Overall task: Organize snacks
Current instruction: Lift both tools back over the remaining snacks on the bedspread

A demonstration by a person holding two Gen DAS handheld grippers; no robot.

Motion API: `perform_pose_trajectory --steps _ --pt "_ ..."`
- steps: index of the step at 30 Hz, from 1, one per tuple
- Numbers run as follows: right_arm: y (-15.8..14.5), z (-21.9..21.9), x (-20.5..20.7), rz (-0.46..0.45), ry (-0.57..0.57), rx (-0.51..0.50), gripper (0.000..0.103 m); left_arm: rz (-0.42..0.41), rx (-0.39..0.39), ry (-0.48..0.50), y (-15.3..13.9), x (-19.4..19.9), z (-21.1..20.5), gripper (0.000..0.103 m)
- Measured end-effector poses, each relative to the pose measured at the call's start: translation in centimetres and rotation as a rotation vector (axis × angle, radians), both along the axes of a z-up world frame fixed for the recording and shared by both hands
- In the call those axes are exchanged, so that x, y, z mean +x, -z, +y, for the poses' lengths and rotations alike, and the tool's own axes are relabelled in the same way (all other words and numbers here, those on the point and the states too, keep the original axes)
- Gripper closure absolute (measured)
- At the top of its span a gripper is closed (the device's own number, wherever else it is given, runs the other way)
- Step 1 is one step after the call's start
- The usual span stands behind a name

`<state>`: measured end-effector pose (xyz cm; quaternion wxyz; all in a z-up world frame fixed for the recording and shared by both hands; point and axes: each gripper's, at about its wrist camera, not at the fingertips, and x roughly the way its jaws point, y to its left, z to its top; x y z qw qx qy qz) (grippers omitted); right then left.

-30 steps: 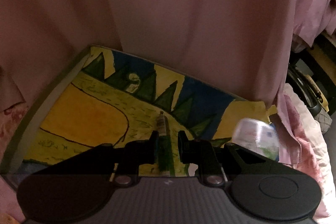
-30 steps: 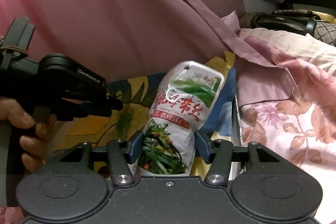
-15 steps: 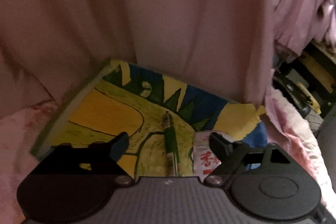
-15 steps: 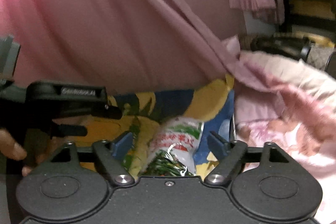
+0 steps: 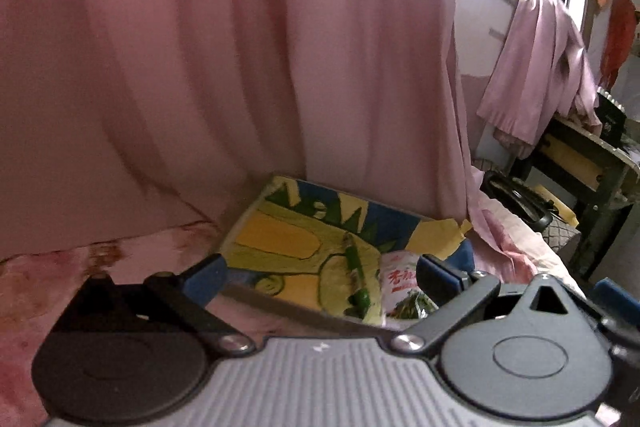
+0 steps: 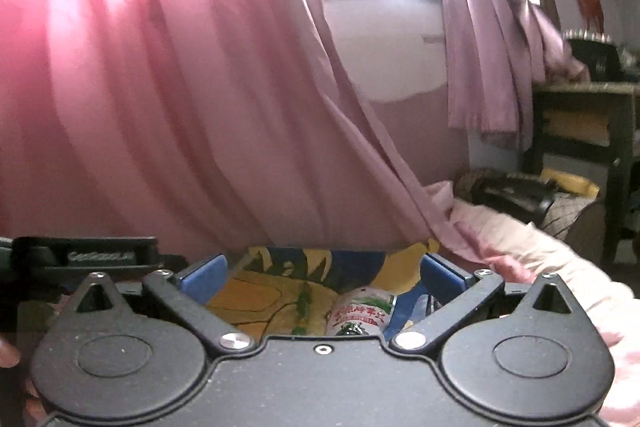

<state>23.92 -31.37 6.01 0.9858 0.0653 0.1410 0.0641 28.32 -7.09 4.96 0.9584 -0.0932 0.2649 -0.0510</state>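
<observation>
A colourful painted board [image 5: 280, 243] lies on the bed against a pink curtain. On it lie a thin green snack stick [image 5: 354, 273] and a white-and-green snack packet [image 5: 402, 285]. My left gripper [image 5: 324, 275] is open and empty, raised above and in front of both. In the right wrist view the packet [image 6: 362, 313] and the board [image 6: 256, 295] sit low between the fingers. My right gripper [image 6: 322, 277] is open and empty, above the packet.
A pink curtain [image 5: 240, 67] hangs right behind the board. Floral bedding [image 5: 100, 259] surrounds it. A dark table [image 5: 592, 163] and a black bag [image 5: 516, 195] stand at the right. The left gripper's body [image 6: 80, 257] shows at the right view's left edge.
Both grippers opened wide and pulled back and up. The left let go of the green stick, the right let go of the packet; both items now lie on the board.
</observation>
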Motion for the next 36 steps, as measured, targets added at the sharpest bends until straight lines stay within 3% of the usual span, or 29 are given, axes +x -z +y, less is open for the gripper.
perform_pose_trajectory --steps 8,21,27,36 --pt "-1.0 1.1 -7.6 0.008 0.008 -0.008 0.001 -0.026 0.036 -0.030 -0.7 -7.6 2.3 0.000" --pt "2.2 2.9 -14.9 0.179 0.092 -0.013 0.001 -0.028 0.111 -0.002 1.2 -15.8 4.4 0.000" --pt "4.2 3.7 -16.1 0.268 0.166 -0.057 0.000 0.061 0.168 -0.014 3.4 -16.7 5.0 0.000" --pt "6.9 4.9 -16.2 0.354 0.099 -0.088 0.000 0.191 0.178 -0.022 6.8 -16.0 6.4 0.000"
